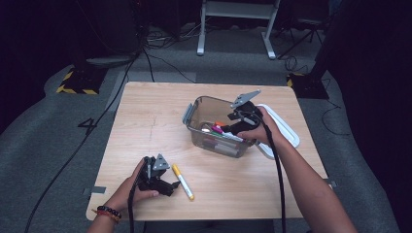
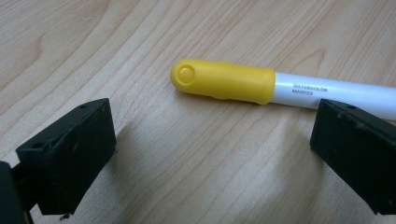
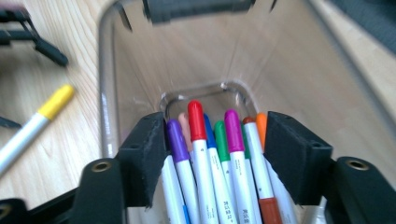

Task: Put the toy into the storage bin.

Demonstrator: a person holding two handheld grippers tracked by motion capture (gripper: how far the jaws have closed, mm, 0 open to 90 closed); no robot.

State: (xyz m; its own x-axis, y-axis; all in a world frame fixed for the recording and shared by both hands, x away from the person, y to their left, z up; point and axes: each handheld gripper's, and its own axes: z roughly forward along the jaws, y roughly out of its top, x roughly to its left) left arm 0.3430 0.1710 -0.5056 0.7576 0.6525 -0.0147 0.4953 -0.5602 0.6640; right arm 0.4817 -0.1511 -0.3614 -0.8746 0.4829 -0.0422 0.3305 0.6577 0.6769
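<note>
At the near left of the pale wooden table [image 1: 145, 121], the left gripper [image 1: 167, 187] rests low on the surface, held in the person's left hand [image 1: 131, 191], its two black jaws spread wide apart with nothing between them. Just to its right lies the white watercolour marker with a yellow cap [image 1: 182, 181], flat on the wood and running near to far; in the left gripper view the yellow cap [image 2: 223, 81] sits just beyond the jaw tips, the white barrel passing behind the right-hand jaw, so the gripper appears lined up to straddle the marker, probably for a pickup. Farther off and to the right stands the clear smoke-tinted plastic box [image 1: 204, 112], open at the top, with its white lid [image 1: 286, 127] lying behind and to its right. The right gripper [image 1: 229, 127] reaches down into this box; in the right gripper view its jaws stand apart on either side of a bundle of coloured markers [image 3: 215, 154], purple, red, blue, green, magenta and orange caps pointing away. Whether the pads press the bundle or merely flank it cannot be told. The yellow marker is likely the last one outside the box.
</note>
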